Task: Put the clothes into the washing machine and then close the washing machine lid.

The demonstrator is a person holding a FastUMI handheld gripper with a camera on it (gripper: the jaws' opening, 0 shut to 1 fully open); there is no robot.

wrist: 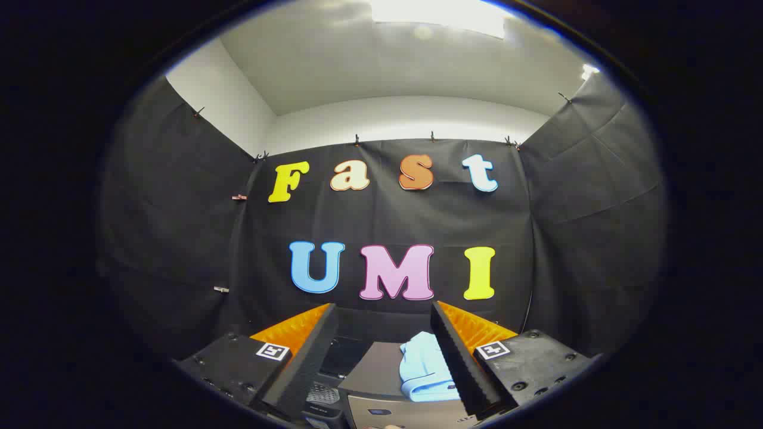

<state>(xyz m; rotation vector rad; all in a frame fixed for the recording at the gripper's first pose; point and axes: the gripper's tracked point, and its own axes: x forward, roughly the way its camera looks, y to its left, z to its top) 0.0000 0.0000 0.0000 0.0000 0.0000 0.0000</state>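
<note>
- The booth wall [387, 220] of black cloth stands straight ahead, hung by small clips along its top edge, with pale wall and a bright ceiling light [441, 15] above it.
- Below, between the fingers, I can see the washing machine [381, 369], a dark grey box whose flat top faces the camera; a paler front panel shows at its near edge.
- The gripper [384, 345] is held up and level, its two fingers spread wide apart with nothing pinched between them.
- A light blue piece of clothing [424, 366] lies crumpled on the machine's top, just beside the right finger and partly hidden behind it; whether it touches the finger, I cannot tell.
</note>
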